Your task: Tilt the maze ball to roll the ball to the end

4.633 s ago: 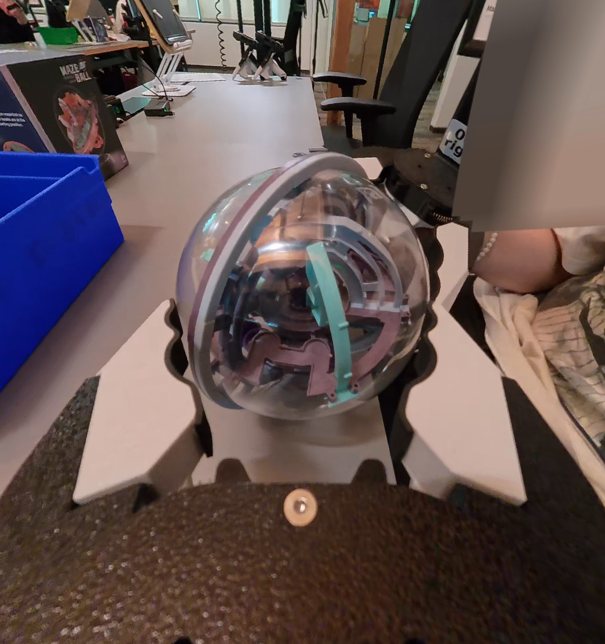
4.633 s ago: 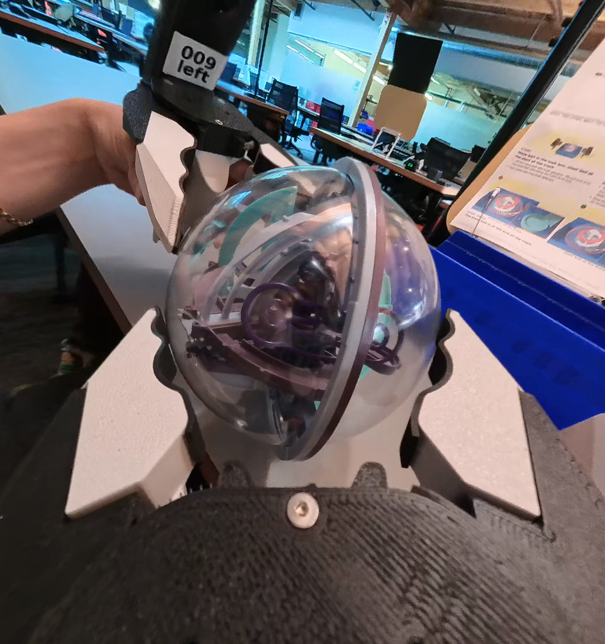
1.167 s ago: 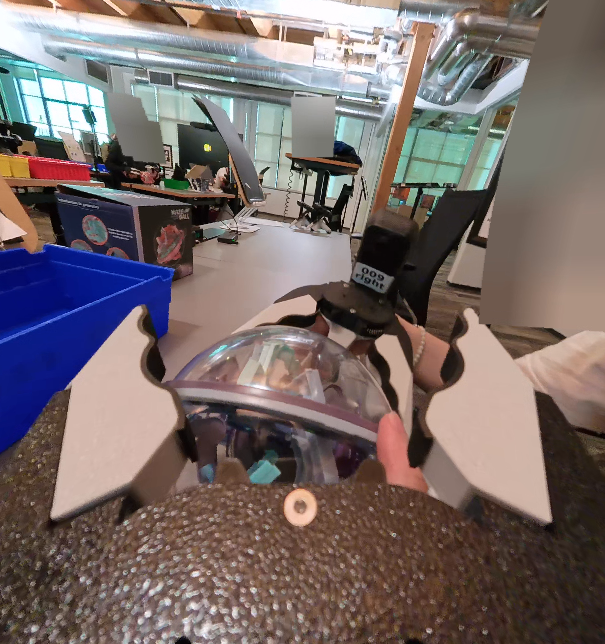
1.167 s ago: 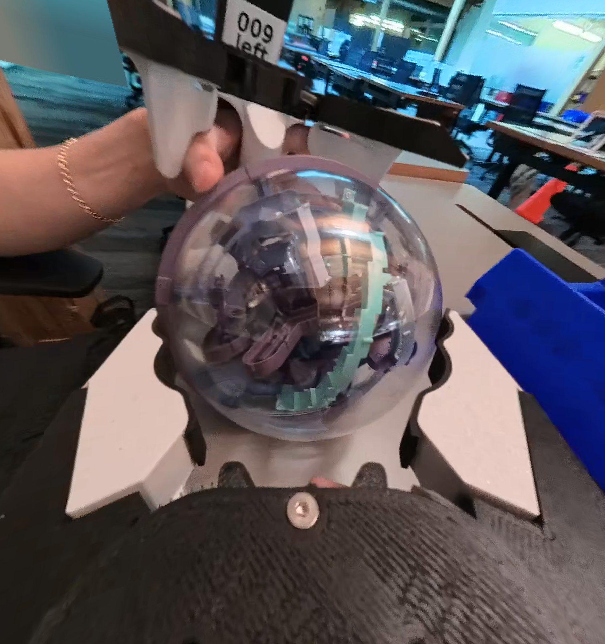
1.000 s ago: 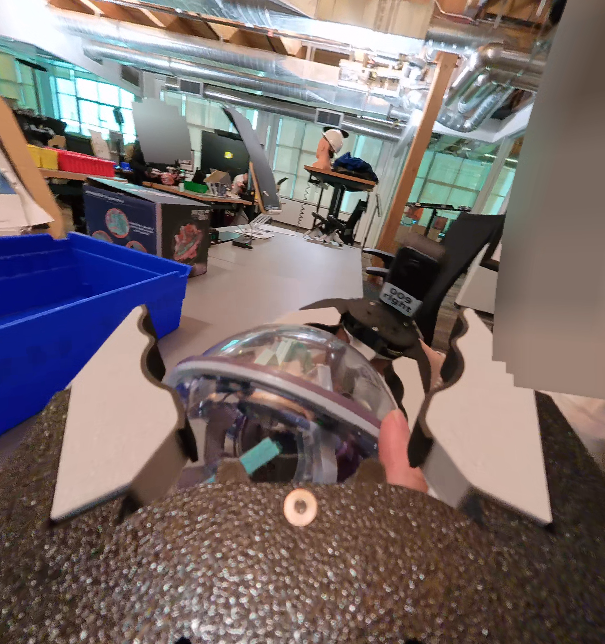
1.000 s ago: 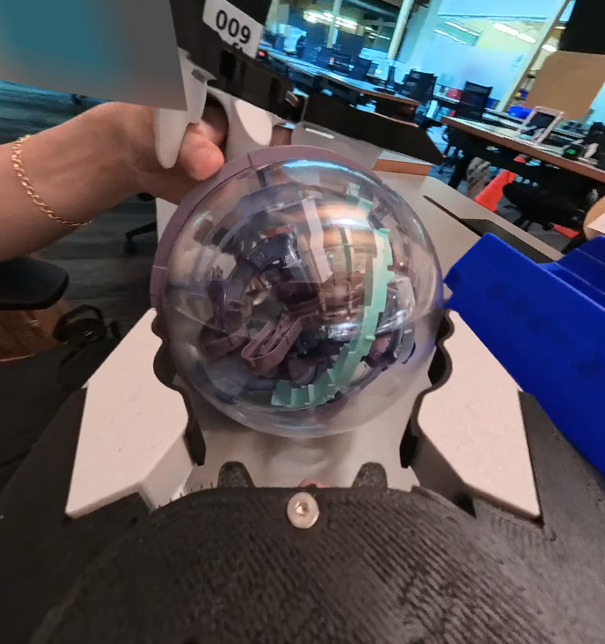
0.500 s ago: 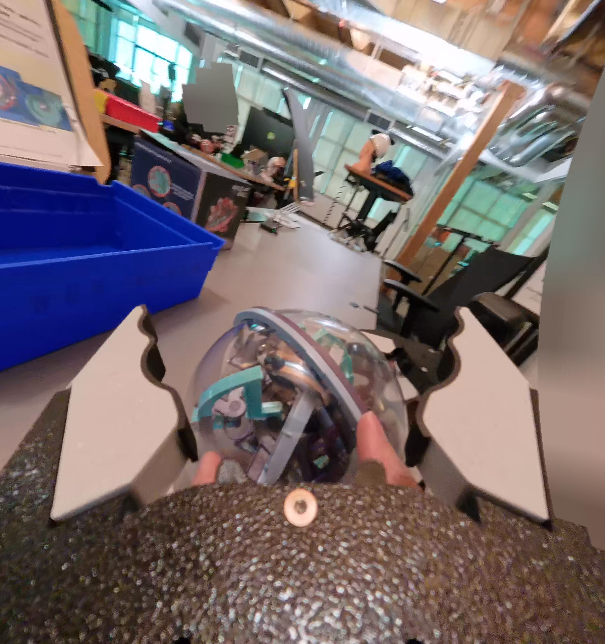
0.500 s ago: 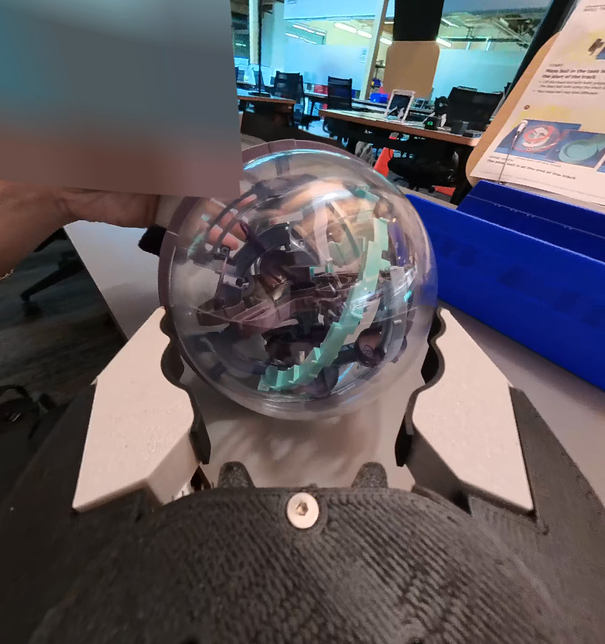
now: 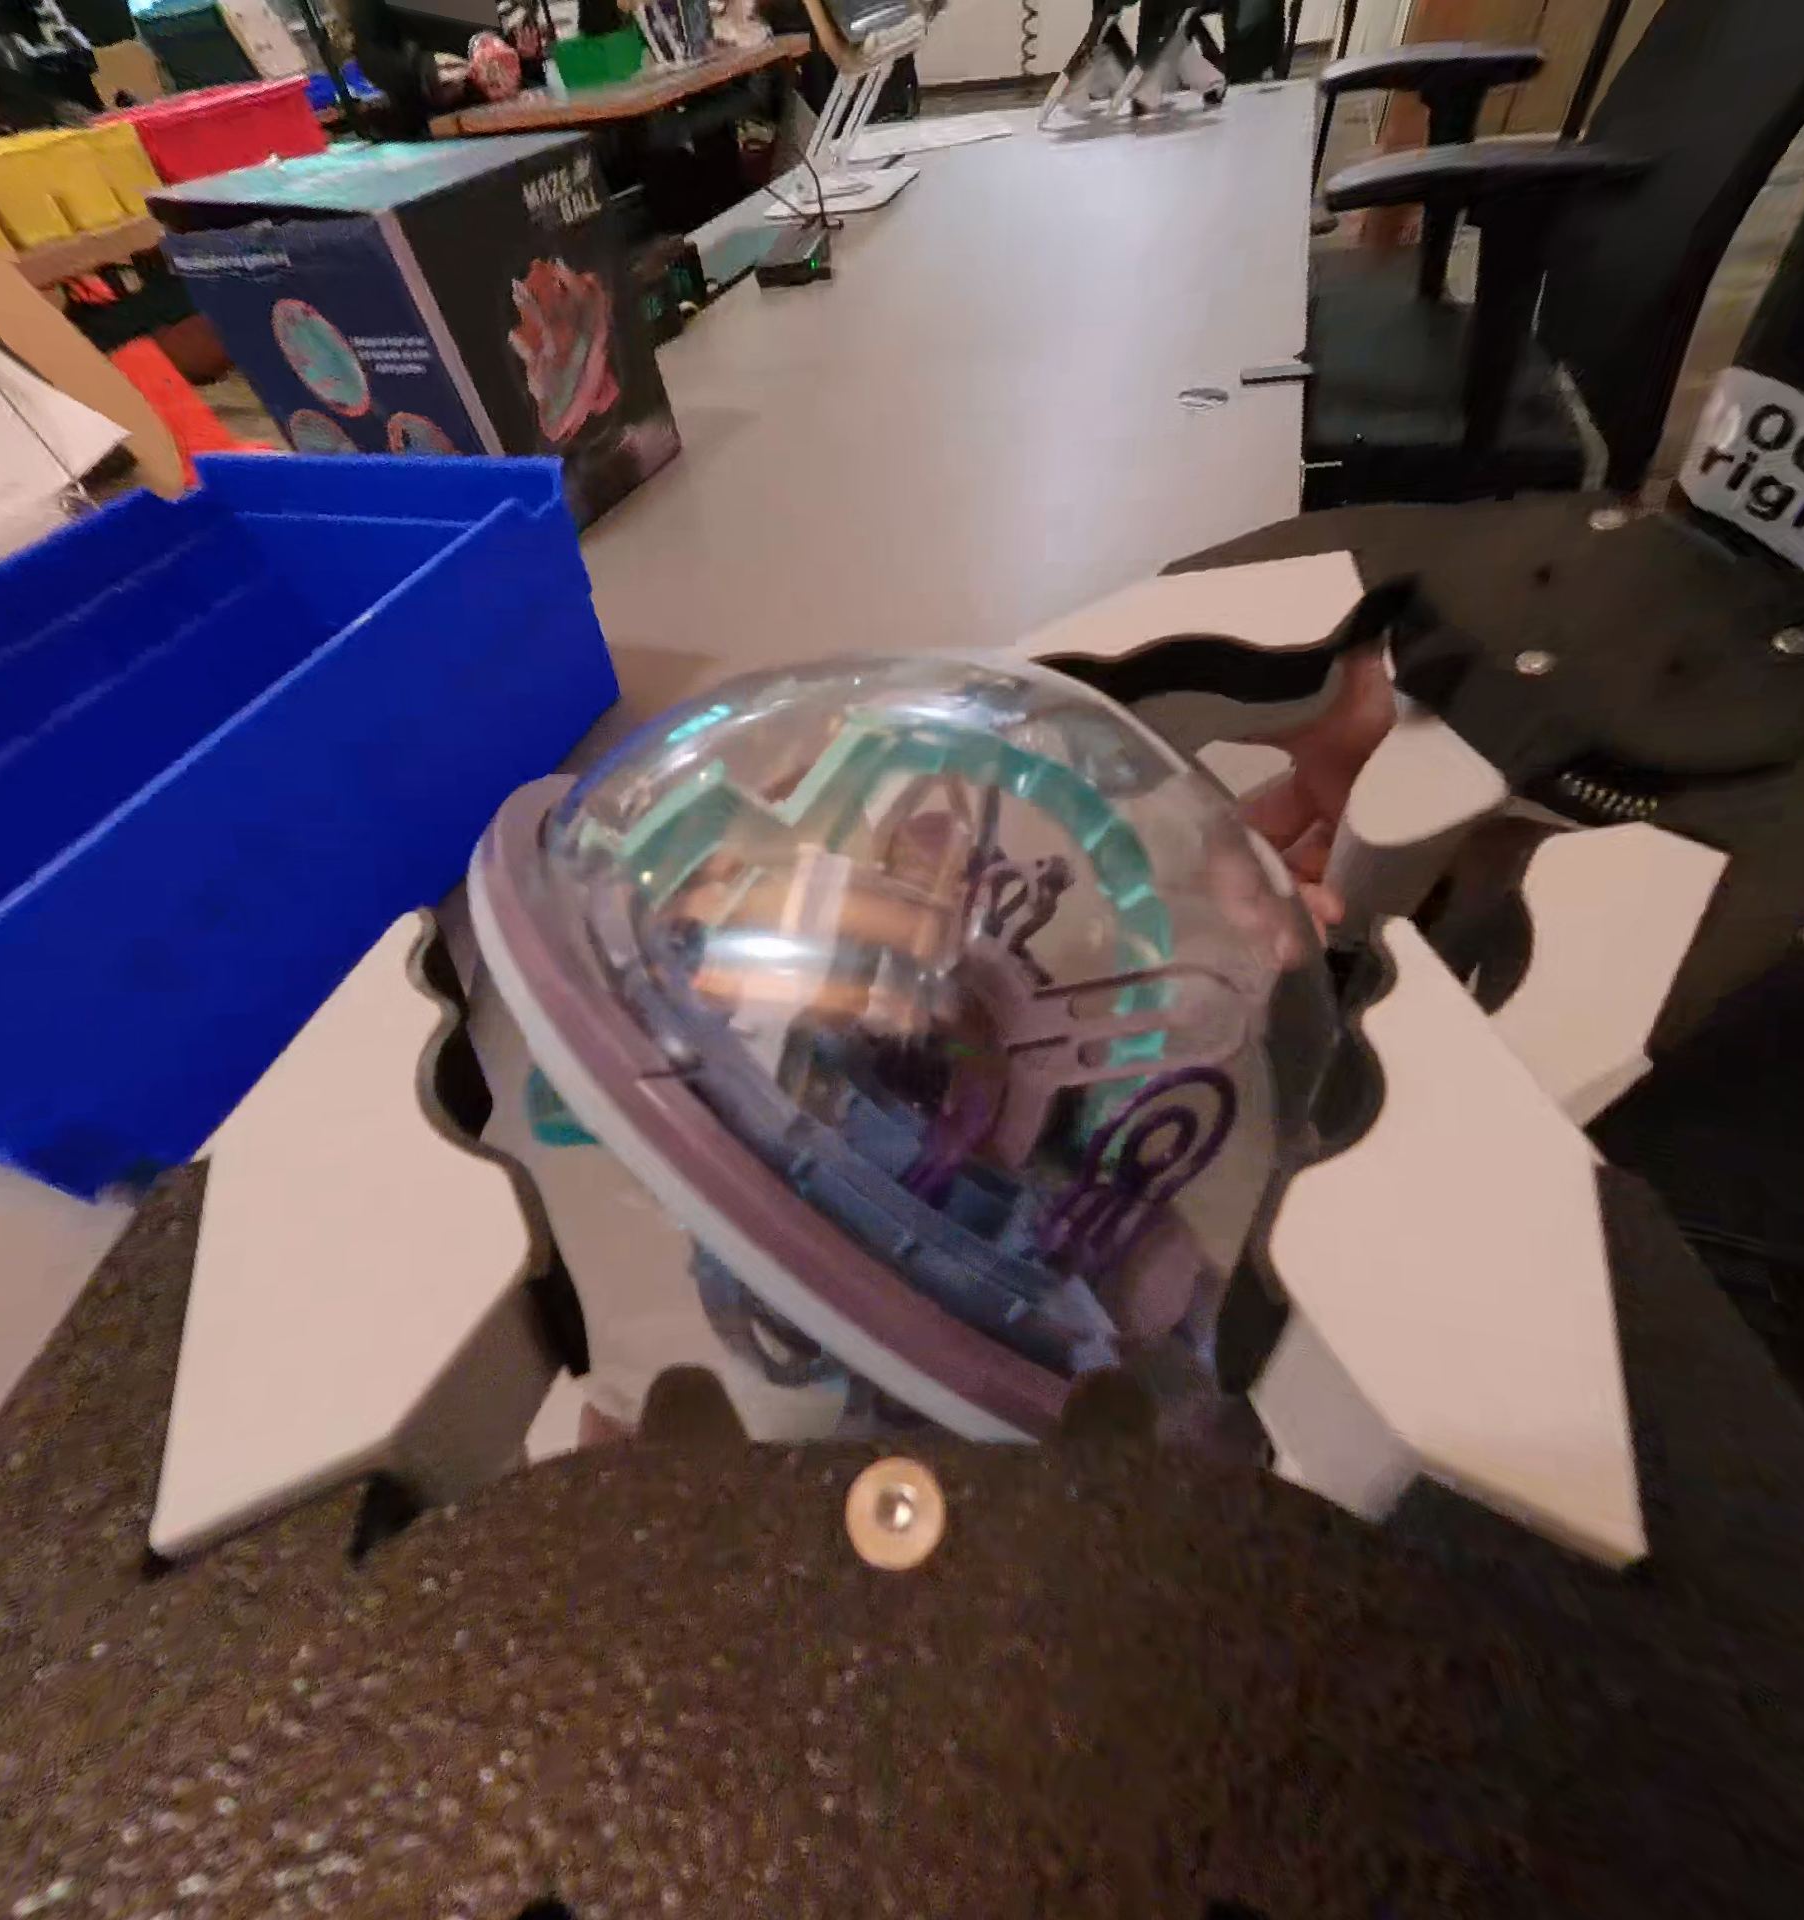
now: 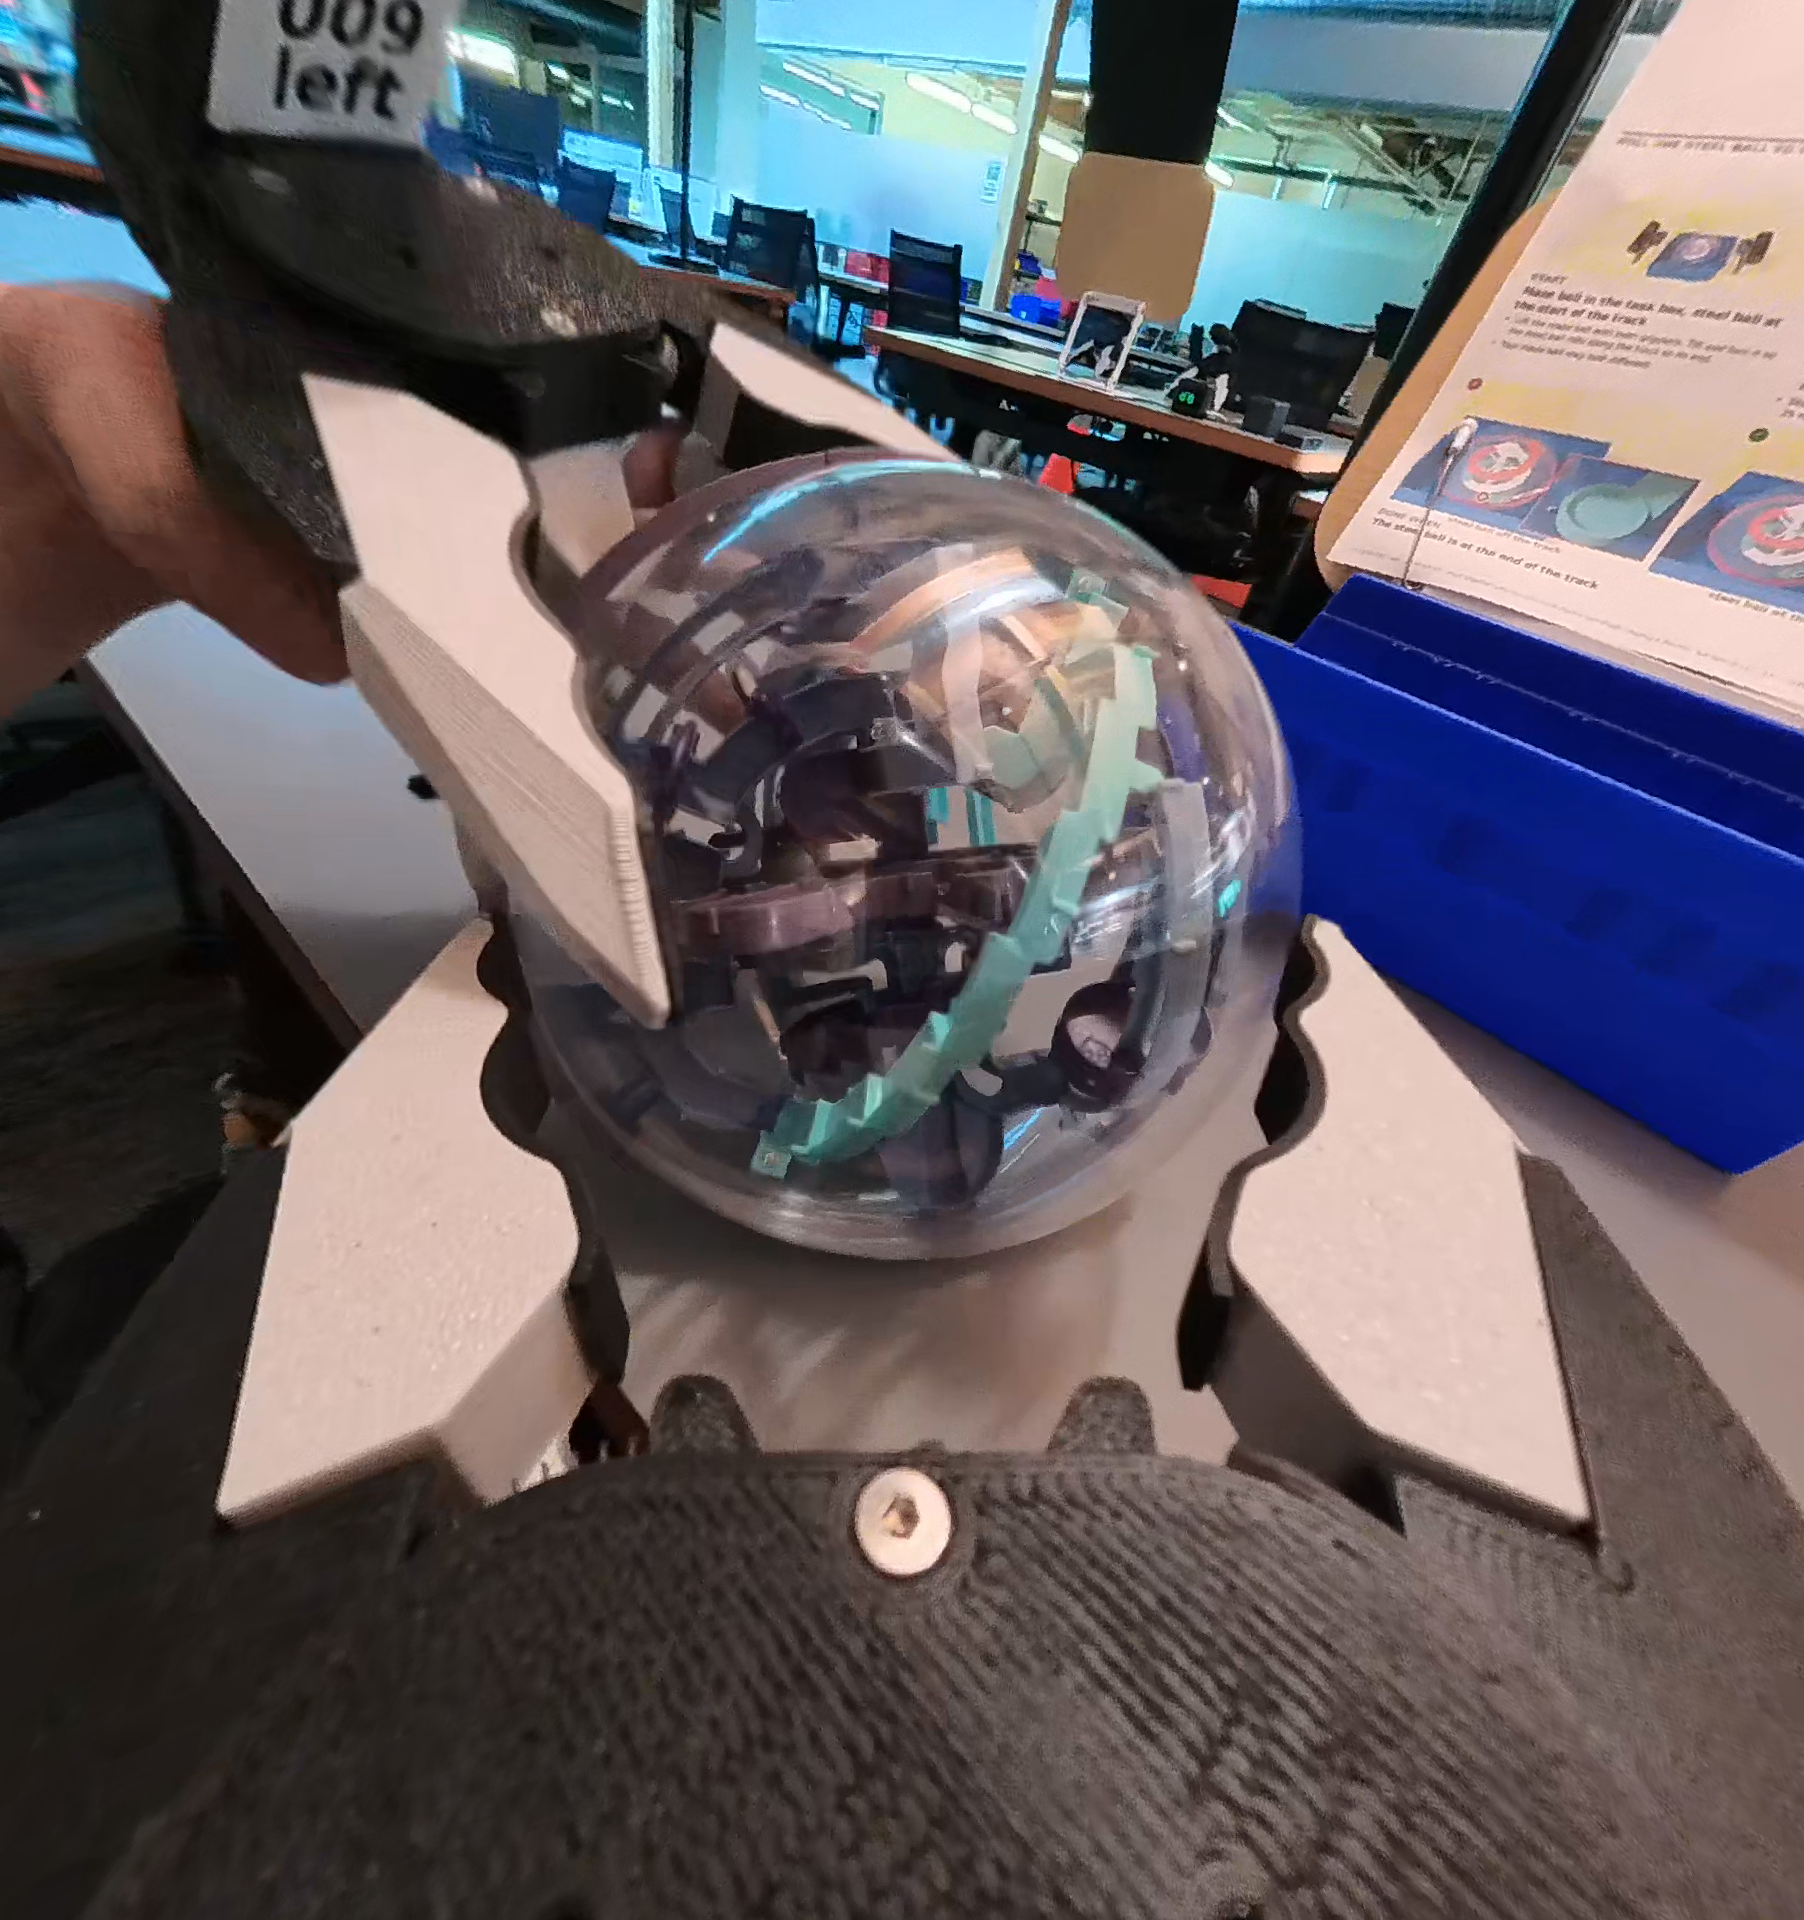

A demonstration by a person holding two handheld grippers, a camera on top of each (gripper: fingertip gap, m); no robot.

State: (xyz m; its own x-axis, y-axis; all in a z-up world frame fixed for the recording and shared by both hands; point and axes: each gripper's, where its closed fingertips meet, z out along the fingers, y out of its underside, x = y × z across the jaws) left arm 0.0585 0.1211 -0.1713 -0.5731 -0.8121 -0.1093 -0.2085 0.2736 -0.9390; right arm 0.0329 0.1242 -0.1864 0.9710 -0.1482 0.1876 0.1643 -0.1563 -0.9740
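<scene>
The maze ball [image 9: 898,1039] is a clear round shell with green and purple tracks inside, held up just above the grey bench [image 9: 981,416]. The left tongs [image 9: 903,1049] hug it from one side and the right tongs [image 10: 893,1023] from the other, both spread wide and pressing on the shell. The tiny ball inside is too blurry to find, so I cannot tell how far it has rolled. If the tilt is too quick, the little ball could fall off its track. The smooth shell could also slip out. A blue bin [image 9: 202,748] and a dark box [image 9: 430,301] sit nearby, with office desks behind.
</scene>
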